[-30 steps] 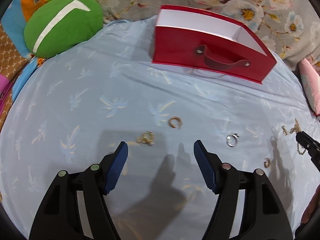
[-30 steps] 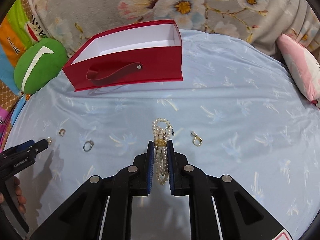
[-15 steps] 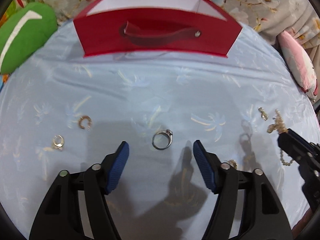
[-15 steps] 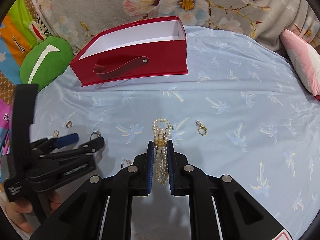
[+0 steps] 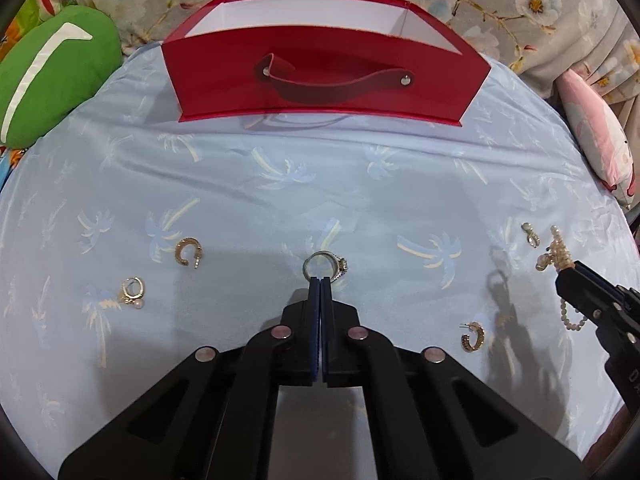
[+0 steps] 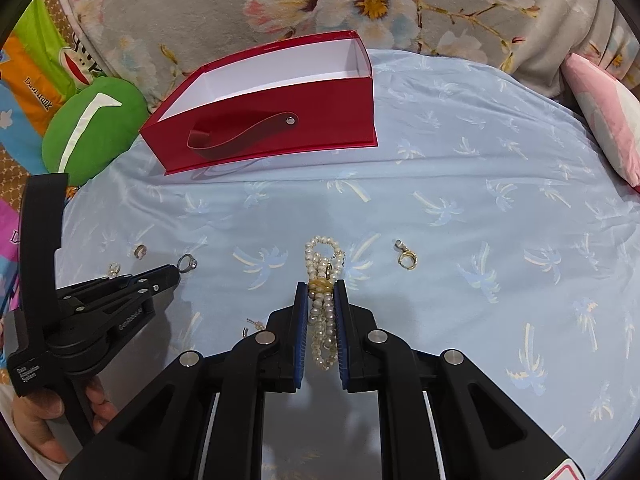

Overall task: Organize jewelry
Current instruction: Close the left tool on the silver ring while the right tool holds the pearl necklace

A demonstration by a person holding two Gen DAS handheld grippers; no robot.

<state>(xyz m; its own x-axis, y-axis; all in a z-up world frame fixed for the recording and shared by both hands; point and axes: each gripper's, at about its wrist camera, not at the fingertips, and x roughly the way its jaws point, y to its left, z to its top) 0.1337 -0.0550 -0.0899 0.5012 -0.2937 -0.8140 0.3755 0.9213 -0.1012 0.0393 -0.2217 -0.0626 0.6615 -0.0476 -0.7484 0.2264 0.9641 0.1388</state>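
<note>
My left gripper is shut on a silver ring with a stone, on the light blue cloth; it also shows in the right wrist view with the ring at its tip. My right gripper is shut on a pearl necklace, whose strands hang between the pads; it shows at the right edge of the left wrist view. The open red box with a strap handle stands at the far side, also in the right wrist view.
Gold earrings lie on the cloth: a hoop and a pearl piece at left, a hoop and a clasp at right. A green cushion lies far left, a pink pillow far right.
My left gripper has swung right from the gold earrings, centred on the silver ring and shut on it. My right gripper still holds the pearl necklace.
</note>
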